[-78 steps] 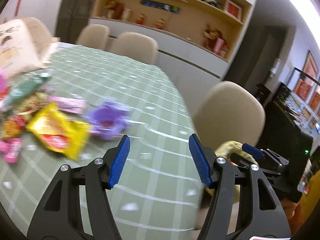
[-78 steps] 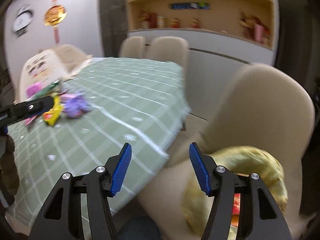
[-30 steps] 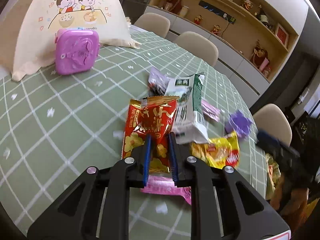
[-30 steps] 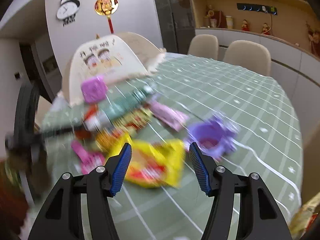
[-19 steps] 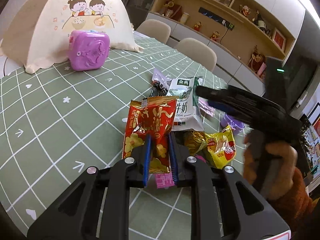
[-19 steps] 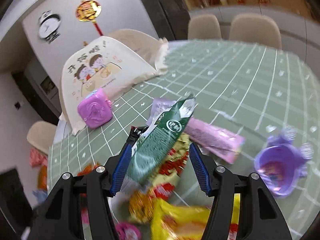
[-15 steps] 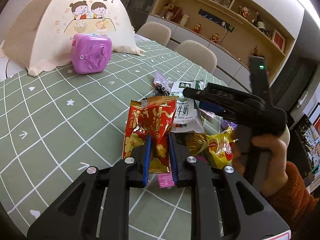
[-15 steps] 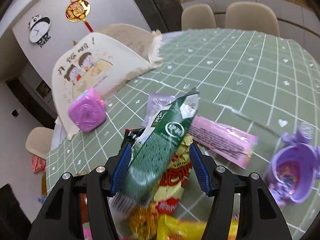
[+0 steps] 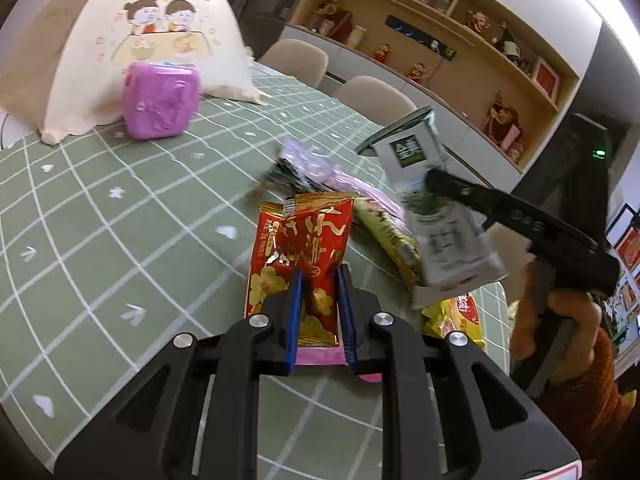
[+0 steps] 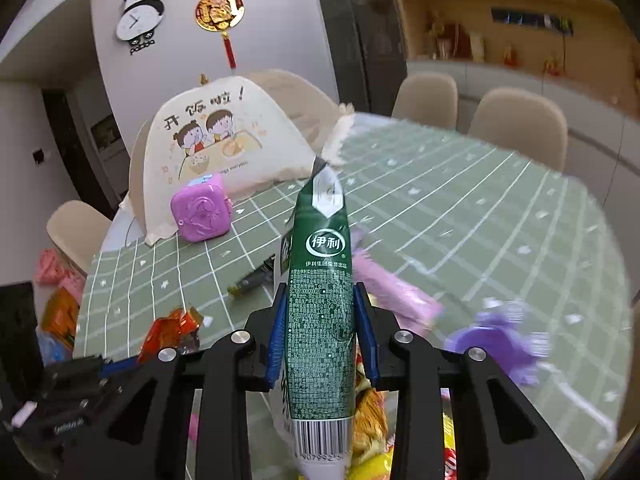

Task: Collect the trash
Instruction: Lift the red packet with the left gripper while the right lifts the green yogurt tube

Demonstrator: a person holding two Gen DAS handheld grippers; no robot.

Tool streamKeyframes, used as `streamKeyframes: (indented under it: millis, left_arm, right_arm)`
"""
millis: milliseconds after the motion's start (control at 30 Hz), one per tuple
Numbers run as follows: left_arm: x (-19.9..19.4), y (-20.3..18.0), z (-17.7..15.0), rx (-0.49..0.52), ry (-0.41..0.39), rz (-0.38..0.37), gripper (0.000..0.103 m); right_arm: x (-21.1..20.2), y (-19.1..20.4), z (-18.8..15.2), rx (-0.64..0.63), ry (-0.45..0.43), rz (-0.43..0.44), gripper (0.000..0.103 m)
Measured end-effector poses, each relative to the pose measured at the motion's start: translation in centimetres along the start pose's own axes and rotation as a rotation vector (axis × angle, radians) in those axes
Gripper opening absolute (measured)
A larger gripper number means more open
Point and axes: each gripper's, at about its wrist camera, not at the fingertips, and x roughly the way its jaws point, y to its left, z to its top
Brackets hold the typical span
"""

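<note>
Green milk pouch (image 10: 320, 300) sits between the right claw (image 10: 322, 336) pads, jaws closing on its sides; it's a flattened, soft foil-like pack, lifted off the pile, long axis running away from the claw, torn white top pointing up and away, barcode end nearest the camera. From the left wrist view the same pouch (image 9: 436, 220) hangs tilted above the heap, blurred. Left claw (image 9: 320, 304) nearly closed, pinching the lower edge of a red crinkly snack wrapper (image 9: 304, 256) with gold print, standing up from the claw, long axis away from it. Around them on the worktop (image 9: 100, 240) with its green grid cloth: pink wrapper (image 10: 394, 294), yellow wrapper (image 9: 456, 316), purple plastic cup (image 10: 496, 344). Further back: a purple rounded-square box (image 9: 160, 100) and a cream fabric food cover (image 9: 132, 40), just beside each other.
</note>
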Motion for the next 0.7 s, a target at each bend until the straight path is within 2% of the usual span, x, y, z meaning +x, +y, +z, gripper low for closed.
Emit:
streamKeyframes:
  millis: [233,367,500,700]
  left_arm:
    - [1.1,-3.8,-1.0,0.048,0.044,-0.056,0.016]
    - [1.8,-5.3,-1.5,0.069,0.063,-0.067,0.016]
    - [2.3,-5.9,-1.8,0.085,0.078,-0.061,0.017]
    - [2.9,-6.4,-2.3,0.089,0.097,-0.039,0.019]
  right_arm:
    - [-5.1,-3.3,-2.1,-0.031,-0.023,-0.069,0.03]
    - [-6.3,-4.8,-3.8,-0.039,0.008,-0.094,0.03]
    - [-6.3,-5.2,-5.9,-0.086,0.06,-0.134,0.03]
    - [-4.4,-5.6,-7.8,-0.083,0.158,-0.084,0.035]
